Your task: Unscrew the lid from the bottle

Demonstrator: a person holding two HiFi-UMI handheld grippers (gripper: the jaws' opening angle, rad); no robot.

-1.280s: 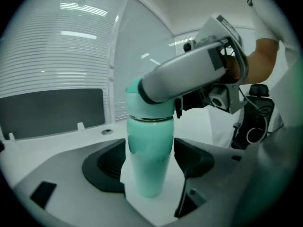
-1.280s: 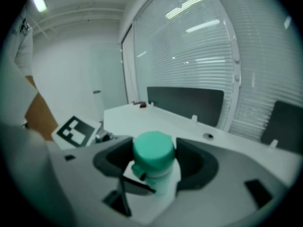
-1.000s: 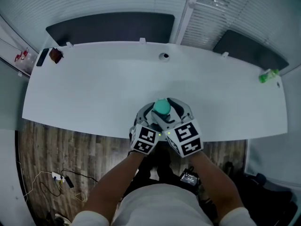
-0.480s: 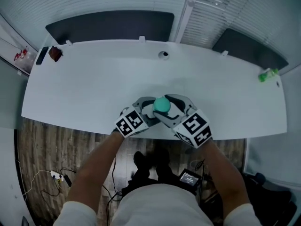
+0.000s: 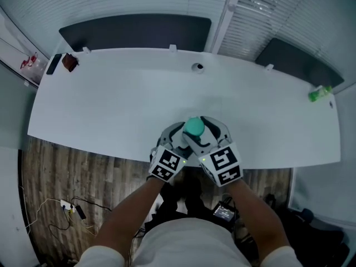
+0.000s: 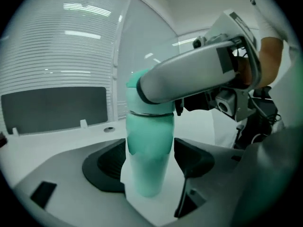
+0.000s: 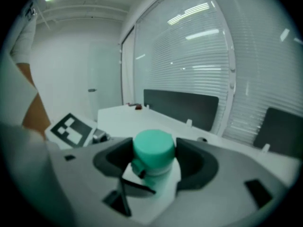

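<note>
A bottle (image 6: 146, 155) with a teal-to-white body and a teal lid (image 5: 193, 126) stands upright near the front edge of the white table (image 5: 111, 104). My left gripper (image 6: 149, 161) is shut on the bottle's body low down, its dark pads pressing both sides; in the head view the left gripper (image 5: 179, 134) comes in from the lower left. My right gripper (image 7: 154, 157) is shut on the lid (image 7: 153, 147), with a pad on each side; from the head camera the right gripper (image 5: 204, 129) sits just right of the lid. One right finger (image 6: 189, 74) crosses the bottle's top.
The table's front edge runs just under both grippers. A green object (image 5: 319, 92) lies at the far right end. A dark red thing (image 5: 69, 62) and a black device (image 5: 54, 63) sit at the far left. A cable hole (image 5: 198, 67) is at the back middle.
Half a second ago the two marker cubes were spread apart, the left one swung out left. Now both have turned back close together below the bottle, as one second ago. The bottle stays put.
</note>
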